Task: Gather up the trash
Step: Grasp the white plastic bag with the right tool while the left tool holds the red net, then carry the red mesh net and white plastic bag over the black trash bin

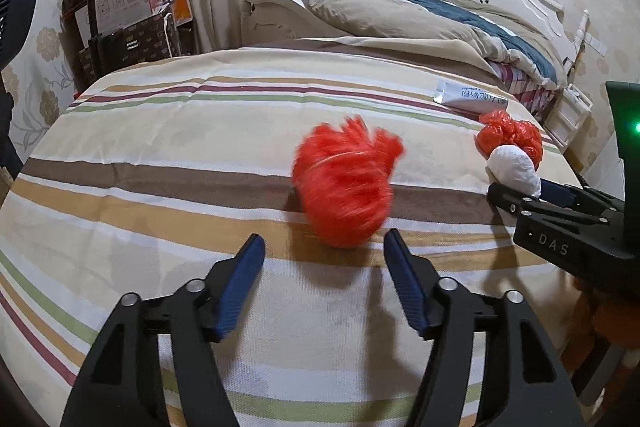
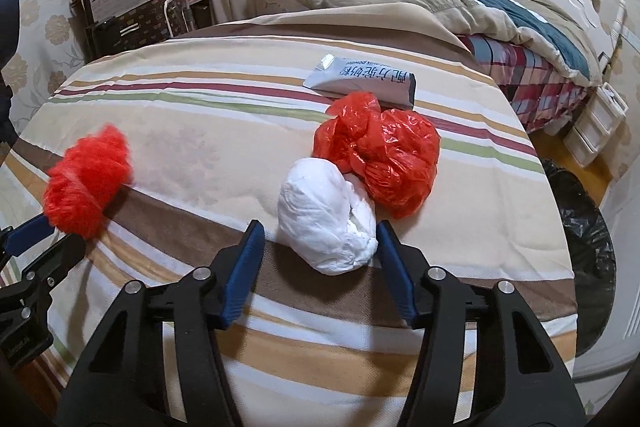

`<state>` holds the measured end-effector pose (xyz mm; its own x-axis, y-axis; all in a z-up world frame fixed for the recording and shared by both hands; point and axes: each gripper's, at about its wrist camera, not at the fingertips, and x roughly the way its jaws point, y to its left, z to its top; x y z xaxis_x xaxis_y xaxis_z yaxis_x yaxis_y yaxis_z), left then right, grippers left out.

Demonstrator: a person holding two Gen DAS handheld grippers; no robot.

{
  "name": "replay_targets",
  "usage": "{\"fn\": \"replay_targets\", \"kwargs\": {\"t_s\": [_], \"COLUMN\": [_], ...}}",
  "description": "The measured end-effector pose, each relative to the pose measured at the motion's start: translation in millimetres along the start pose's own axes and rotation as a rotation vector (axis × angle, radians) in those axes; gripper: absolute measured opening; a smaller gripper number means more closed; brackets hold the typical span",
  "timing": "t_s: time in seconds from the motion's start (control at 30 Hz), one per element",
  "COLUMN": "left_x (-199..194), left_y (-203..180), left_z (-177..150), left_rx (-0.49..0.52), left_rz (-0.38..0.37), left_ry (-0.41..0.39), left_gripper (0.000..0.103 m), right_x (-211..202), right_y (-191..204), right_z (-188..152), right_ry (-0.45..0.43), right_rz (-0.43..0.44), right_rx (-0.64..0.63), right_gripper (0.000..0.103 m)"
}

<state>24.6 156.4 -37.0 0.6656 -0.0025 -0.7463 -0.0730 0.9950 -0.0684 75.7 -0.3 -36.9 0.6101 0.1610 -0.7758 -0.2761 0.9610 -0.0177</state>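
While four pieces of trash lie on the striped bed, two are crinkled red plastic bags, one blurred; one is a white wad, one a printed packet. Left hand-held gripper gapes before the blurred bag; right hand-held gripper brackets the wad, one pad touching.

I see a bed under a striped sheet, and on it a blurred red bundle to the left. Further right lie a crumpled red plastic bag touching a white wad, with a printed white pouch just behind them
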Motion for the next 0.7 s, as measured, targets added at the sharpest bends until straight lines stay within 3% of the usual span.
{"fn": "replay_targets", "kwargs": {"t_s": [0.17,0.43,0.6,0.7], "left_x": [0,12,20,20], "left_y": [-2,-10,-8,-9], "left_z": [5,13,13,12], "left_rx": [-0.014,0.002,0.0,0.007], "left_rz": [-0.004,-0.007,-0.008,-0.011], "left_ry": [-0.008,0.013,0.04,0.035], "left_gripper": [0.075,0.076,0.043,0.039], "right_x": [-1,-2,-3,-5], "right_y": [1,1,1,2], "right_z": [0,-1,-1,-2], "right_ry": [-0.004,-0.005,-0.006,-0.007], "right_rz": [-0.003,0.0,0.002,0.008], "right_rx": [0.001,0.003,0.004,0.009], "right_gripper": [0.045,0.038,0.037,0.036]}}
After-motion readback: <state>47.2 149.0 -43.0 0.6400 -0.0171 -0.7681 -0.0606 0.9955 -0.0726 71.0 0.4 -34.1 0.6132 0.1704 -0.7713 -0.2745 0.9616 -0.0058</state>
